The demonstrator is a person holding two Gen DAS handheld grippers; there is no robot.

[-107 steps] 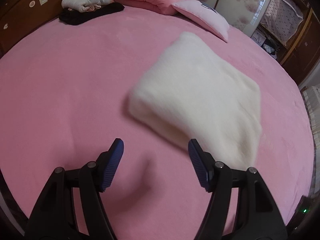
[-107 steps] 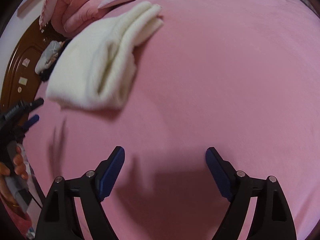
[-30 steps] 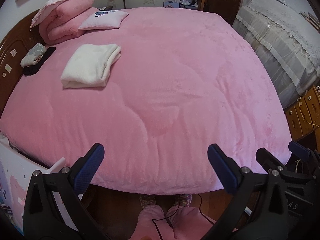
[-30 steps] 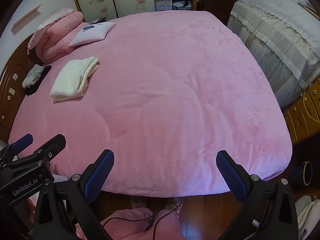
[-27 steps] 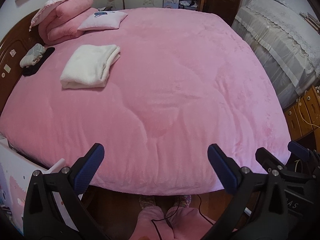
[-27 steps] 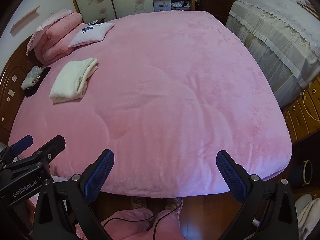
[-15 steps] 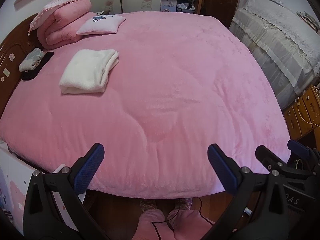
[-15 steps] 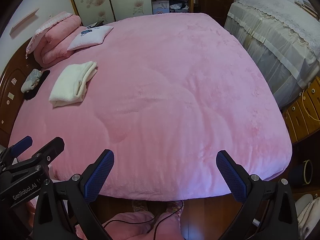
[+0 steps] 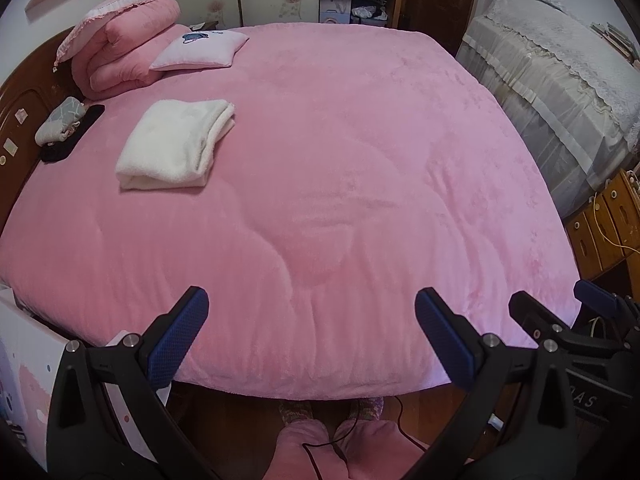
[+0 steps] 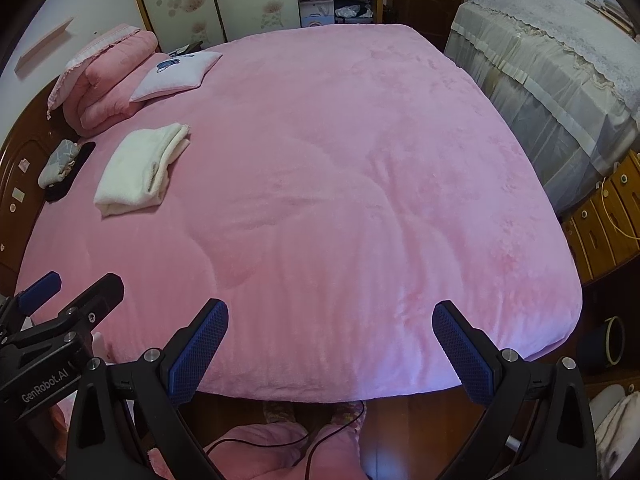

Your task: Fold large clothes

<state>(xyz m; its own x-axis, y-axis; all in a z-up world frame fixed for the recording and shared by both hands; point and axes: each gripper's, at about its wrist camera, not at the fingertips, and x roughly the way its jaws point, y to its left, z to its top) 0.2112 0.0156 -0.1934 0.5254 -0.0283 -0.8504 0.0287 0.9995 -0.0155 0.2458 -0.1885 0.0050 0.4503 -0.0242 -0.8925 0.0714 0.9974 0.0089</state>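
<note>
A folded cream-white garment (image 9: 176,144) lies flat on the pink bed (image 9: 360,184), on its far left part, near the headboard. It also shows in the right wrist view (image 10: 140,168). My left gripper (image 9: 310,312) is open and empty, held over the foot edge of the bed, far from the garment. My right gripper (image 10: 330,318) is open and empty, held beside it over the same edge. The right gripper shows at the right edge of the left wrist view (image 9: 560,320), and the left gripper at the left edge of the right wrist view (image 10: 68,300).
Folded pink quilt (image 9: 120,56) and a small pillow (image 9: 200,50) sit at the head of the bed. A grey bundle on a black item (image 9: 64,124) lies by the wooden headboard. A covered bed (image 9: 560,80) and wooden drawers (image 9: 608,224) stand right. The person's feet (image 9: 332,412) are on the floor below.
Both grippers have pulled far back from the folded garment to the foot of the bed and opened wider. Over the last second the view has only drifted slightly.
</note>
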